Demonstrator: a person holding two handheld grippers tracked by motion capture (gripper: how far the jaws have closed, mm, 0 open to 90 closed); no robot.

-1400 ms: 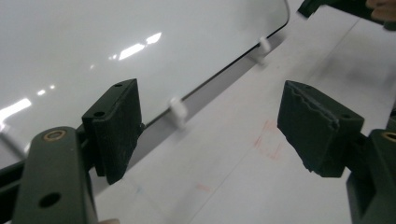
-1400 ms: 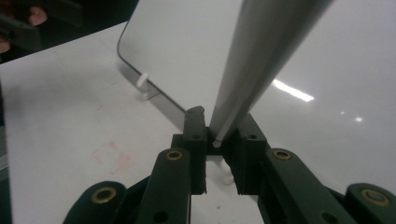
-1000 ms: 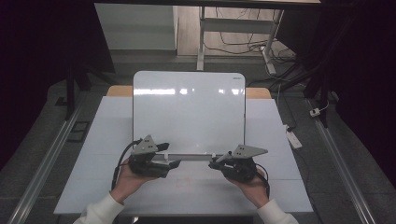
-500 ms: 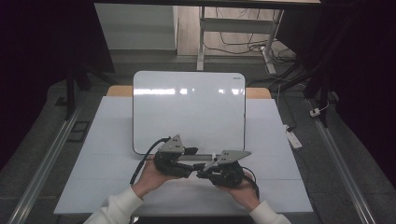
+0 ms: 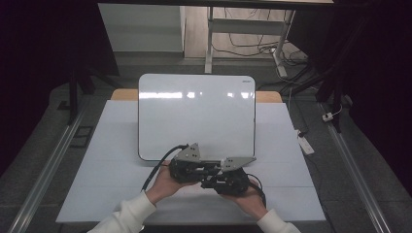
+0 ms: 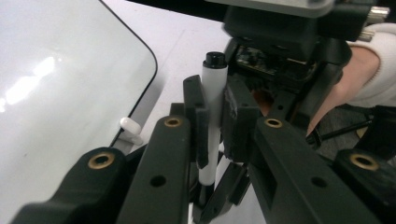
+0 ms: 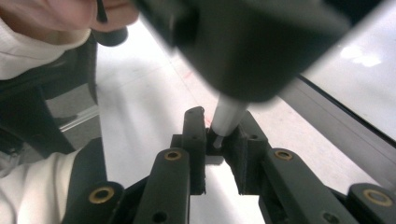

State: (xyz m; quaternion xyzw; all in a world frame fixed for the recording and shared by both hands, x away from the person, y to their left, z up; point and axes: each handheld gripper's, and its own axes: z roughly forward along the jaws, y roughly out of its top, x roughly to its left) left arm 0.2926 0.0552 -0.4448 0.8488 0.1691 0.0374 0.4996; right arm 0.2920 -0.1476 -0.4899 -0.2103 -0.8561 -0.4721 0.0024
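**Marker pinched at both ends**

A white marker (image 6: 212, 112) sits between both grippers, just in front of the whiteboard (image 5: 194, 116). The left gripper (image 6: 214, 122), jaws just closed, clamps its barrel; the right gripper (image 7: 215, 140) grips its end.

In the right gripper view the left gripper (image 7: 247, 46) looms as a dark blur that hides most of the white marker (image 7: 226, 119), whose lower end is likewise hidden behind the black jaws in the left gripper view.
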